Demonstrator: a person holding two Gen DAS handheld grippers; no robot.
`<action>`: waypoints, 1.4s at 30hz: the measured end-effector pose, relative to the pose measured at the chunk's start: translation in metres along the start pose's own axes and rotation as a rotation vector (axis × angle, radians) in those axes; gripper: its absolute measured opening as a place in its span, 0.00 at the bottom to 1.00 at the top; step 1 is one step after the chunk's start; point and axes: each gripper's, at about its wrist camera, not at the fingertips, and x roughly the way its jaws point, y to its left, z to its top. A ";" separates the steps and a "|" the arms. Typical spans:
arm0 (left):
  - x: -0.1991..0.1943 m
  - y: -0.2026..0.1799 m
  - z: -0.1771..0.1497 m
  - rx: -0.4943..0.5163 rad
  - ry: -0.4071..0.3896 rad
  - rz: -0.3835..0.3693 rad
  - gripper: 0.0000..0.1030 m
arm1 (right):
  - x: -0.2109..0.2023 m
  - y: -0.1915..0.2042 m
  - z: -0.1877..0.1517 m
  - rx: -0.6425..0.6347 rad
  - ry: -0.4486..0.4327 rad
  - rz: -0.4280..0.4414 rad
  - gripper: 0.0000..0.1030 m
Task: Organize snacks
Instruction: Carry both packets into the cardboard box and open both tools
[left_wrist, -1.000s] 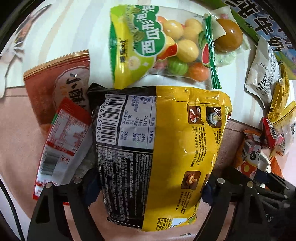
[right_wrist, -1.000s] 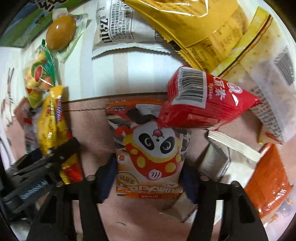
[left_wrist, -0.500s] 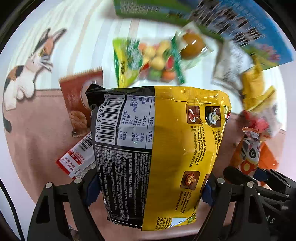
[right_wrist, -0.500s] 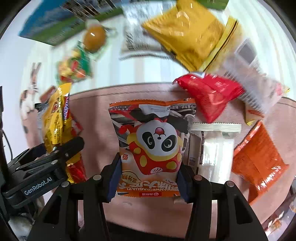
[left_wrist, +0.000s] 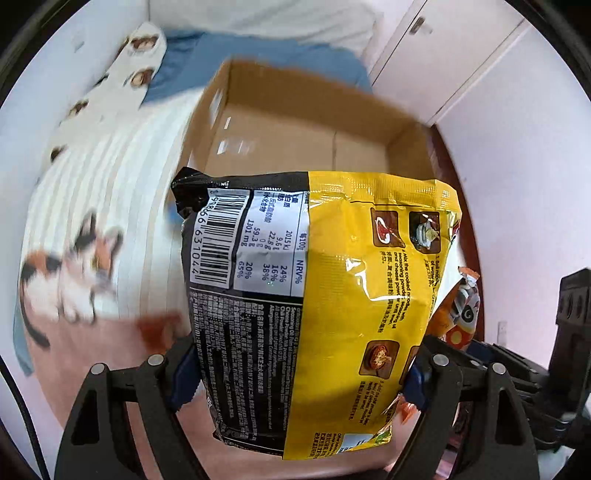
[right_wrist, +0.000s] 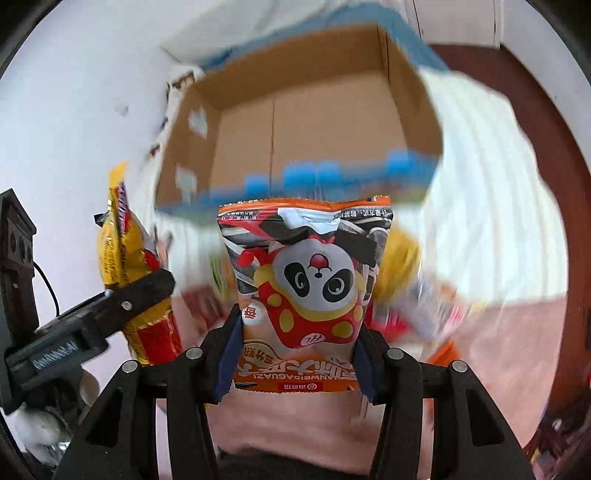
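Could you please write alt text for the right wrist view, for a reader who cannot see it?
The right gripper holds an orange snack packet with a cartoon panda, clamped by its lower edges. Beyond it stands an open cardboard box, blurred, whose inside looks empty. At left, the left gripper holds a yellow packet.

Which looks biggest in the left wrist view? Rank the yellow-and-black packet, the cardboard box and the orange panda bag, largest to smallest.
1. yellow-and-black packet: fills most of the frame, but it sits right at the camera.
2. cardboard box: farther off and partly hidden, so it may really be larger.
3. orange panda bag: only a sliver shows.
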 end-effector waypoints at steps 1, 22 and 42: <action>-0.003 -0.004 0.012 0.010 -0.013 -0.002 0.82 | -0.006 0.001 0.013 -0.007 -0.025 -0.006 0.53; 0.134 -0.007 0.224 -0.028 0.197 0.066 0.82 | 0.142 -0.009 0.213 -0.035 0.011 -0.145 0.53; 0.141 -0.014 0.215 -0.021 0.181 0.056 0.90 | 0.172 -0.014 0.246 -0.106 0.054 -0.136 0.90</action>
